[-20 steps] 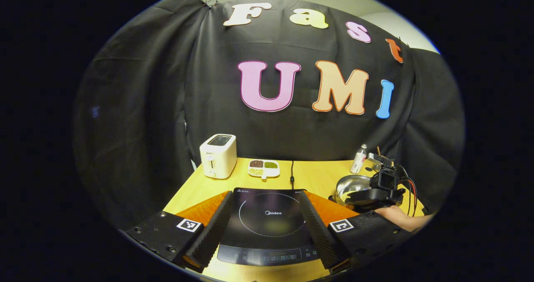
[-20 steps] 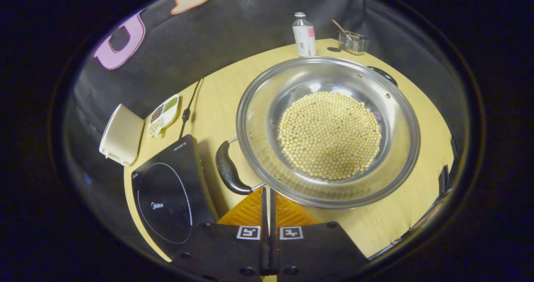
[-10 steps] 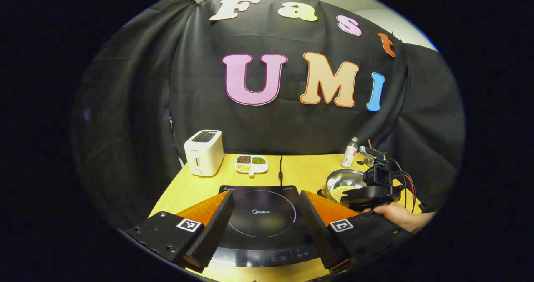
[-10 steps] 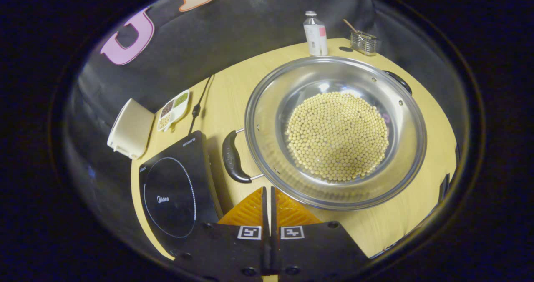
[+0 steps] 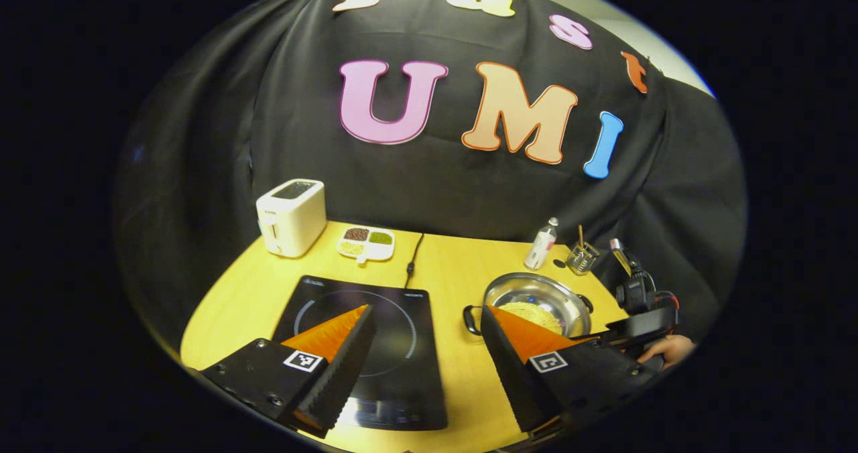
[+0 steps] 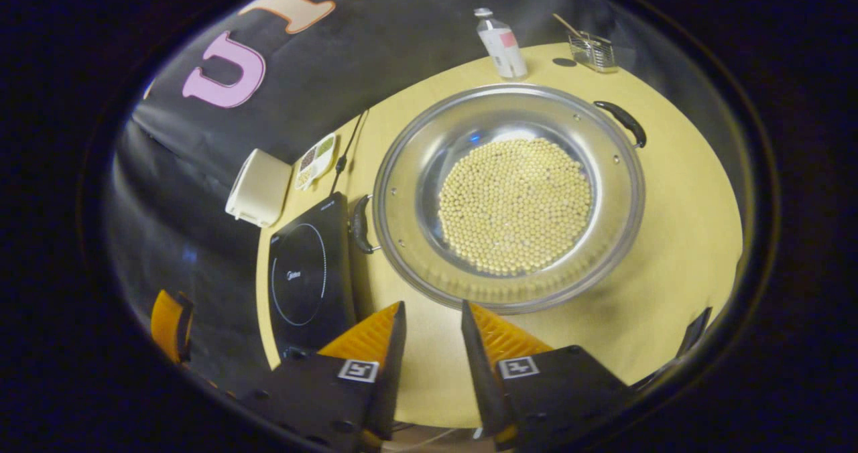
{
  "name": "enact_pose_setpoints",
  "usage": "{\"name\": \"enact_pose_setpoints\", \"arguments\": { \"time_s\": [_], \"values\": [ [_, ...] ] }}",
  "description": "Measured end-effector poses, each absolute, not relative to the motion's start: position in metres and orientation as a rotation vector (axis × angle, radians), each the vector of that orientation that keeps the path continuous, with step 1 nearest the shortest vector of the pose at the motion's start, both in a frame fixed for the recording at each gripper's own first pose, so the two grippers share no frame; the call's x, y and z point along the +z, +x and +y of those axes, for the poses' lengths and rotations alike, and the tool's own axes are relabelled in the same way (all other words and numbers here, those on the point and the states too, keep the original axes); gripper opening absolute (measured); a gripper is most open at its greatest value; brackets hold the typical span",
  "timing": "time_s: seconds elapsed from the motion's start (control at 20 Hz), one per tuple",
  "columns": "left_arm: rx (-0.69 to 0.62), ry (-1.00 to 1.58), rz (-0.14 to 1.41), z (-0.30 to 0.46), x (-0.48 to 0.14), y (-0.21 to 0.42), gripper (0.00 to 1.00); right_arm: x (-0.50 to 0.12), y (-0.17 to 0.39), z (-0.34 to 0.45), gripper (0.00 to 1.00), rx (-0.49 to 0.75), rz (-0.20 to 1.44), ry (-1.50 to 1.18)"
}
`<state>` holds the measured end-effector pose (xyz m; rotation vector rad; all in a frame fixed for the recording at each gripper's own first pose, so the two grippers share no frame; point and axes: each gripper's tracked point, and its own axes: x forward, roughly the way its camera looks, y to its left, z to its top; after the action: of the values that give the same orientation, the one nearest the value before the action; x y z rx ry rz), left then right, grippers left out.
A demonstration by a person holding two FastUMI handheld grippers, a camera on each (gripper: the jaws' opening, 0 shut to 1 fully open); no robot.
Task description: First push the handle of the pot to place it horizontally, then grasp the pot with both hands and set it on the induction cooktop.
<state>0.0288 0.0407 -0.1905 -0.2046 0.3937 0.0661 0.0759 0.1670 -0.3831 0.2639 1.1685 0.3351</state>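
A steel pot [image 6: 415, 171] of pale soybeans [image 6: 515, 205] stands on the yellow table, right of the black induction cooktop [image 6: 305, 275]. One black handle [image 6: 360, 224] faces the cooktop and the other [image 6: 620, 121] sits on the far side. My right gripper [image 6: 432, 309] is open just short of the pot's near rim, holding nothing. My left gripper [image 5: 425, 315] is open above the table. Its left finger lies over the cooktop [image 5: 402, 372] and its right finger covers the front of the pot [image 5: 529, 292]. The right gripper [image 5: 643, 326] and a hand [image 5: 660, 349] show beyond the pot.
A white toaster [image 5: 291, 215] and a divided dish of beans [image 5: 365, 243] stand at the back left. The cooktop's cord [image 5: 412, 262] runs to the wall. A small bottle [image 5: 541, 243] and a holder with a stick [image 5: 580, 257] stand behind the pot.
My right gripper has gone from shut to open and drawn back from the pot's near handle. My left gripper has shifted right, so the pot now sits behind its right finger.
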Motion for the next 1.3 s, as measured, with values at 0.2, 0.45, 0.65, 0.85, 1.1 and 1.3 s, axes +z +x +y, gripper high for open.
{"name": "enact_pose_setpoints", "arguments": {
  "time_s": [0.2,0.45,0.65,0.85,1.1,1.3],
  "values": [
    [0.083,-0.319,0.496,0.011,-0.222,0.052,0.96,-0.358,0.103,0.112,0.89,0.374,1.166,0.250],
    [0.092,-0.323,0.633,-0.003,-0.254,0.080,0.95,-0.329,0.172,0.057,0.93,0.340,1.103,0.283],
    [0.053,-0.334,0.762,-0.017,-0.285,0.103,0.95,-0.340,0.223,0.023,0.92,0.280,1.115,0.280],
    [0.024,-0.360,0.877,-0.028,-0.315,0.127,0.94,-0.365,0.253,0.008,0.93,0.268,1.161,0.272],
    [0.026,-0.343,1.007,-0.032,-0.354,0.143,0.94,-0.403,0.258,0.014,1.00,0.316,1.271,0.277],
    [0.040,-0.354,1.082,-0.030,-0.375,0.147,0.93,-0.422,0.261,0.030,0.98,0.362,1.323,0.293]
  ]
}}
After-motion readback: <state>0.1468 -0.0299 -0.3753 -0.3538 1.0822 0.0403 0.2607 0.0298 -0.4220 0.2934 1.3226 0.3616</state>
